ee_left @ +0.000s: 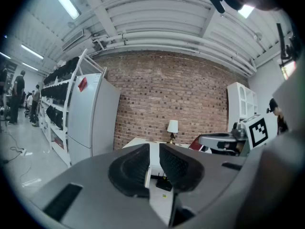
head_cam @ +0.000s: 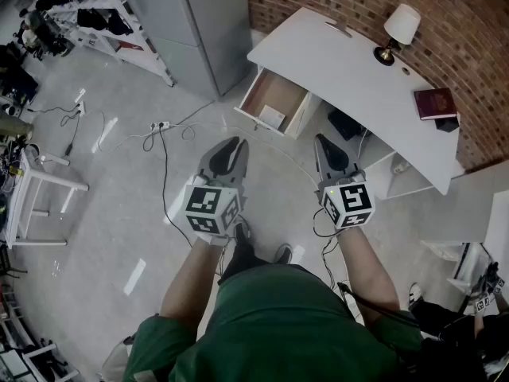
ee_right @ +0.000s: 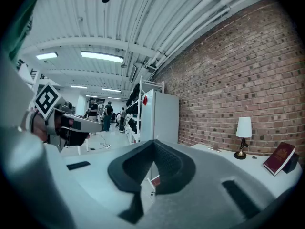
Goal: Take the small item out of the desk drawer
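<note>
The white desk stands against the brick wall, and its drawer is pulled open toward me. A small white item lies at the drawer's front right. Both grippers hover side by side above the floor, short of the drawer and touching nothing. My left gripper points at the drawer with a narrow gap between its pads, nothing in it. My right gripper has its jaws pressed together and empty, as the right gripper view shows.
A table lamp and a dark red book sit on the desk. A grey cabinet stands left of the desk. Cables and a power strip lie on the floor. A white stand is at left.
</note>
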`<action>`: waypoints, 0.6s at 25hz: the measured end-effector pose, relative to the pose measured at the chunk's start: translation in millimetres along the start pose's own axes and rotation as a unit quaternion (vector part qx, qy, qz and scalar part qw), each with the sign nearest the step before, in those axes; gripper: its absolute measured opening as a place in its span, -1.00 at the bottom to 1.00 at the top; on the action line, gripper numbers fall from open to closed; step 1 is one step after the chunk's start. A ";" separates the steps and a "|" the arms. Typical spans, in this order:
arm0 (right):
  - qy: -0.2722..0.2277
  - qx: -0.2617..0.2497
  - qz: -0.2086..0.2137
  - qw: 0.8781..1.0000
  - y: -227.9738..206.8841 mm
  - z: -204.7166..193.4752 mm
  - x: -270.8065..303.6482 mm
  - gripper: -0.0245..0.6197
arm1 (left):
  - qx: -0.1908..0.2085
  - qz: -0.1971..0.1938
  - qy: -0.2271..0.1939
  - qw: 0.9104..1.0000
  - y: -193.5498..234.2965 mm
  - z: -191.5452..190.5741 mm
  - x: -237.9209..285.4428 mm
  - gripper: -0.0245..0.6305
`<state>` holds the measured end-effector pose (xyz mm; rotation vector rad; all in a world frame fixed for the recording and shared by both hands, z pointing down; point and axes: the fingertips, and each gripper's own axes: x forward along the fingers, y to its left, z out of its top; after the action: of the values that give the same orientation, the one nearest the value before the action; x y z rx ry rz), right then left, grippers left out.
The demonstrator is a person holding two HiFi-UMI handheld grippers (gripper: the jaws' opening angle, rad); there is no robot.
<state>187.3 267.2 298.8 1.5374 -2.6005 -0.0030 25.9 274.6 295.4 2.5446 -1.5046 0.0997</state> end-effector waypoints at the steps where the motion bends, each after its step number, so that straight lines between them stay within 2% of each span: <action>1: 0.002 0.000 -0.003 1.000 1.1 0.1 4.2 -0.92 | -0.001 -0.002 0.002 1.000 4.9 -0.2 1.2 -0.75; 9: 0.016 0.018 -0.037 0.999 9.7 -0.8 54.4 -0.91 | -0.007 -0.019 0.004 1.000 70.7 2.1 13.7 -0.75; 15: 0.040 -0.006 -0.075 0.996 15.6 2.0 91.8 -0.91 | -0.018 -0.038 0.007 0.999 129.0 -1.1 25.1 -0.75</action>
<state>129.7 194.4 307.2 1.6883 -2.4154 0.0275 -74.6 192.5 316.1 2.5646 -1.3905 0.0791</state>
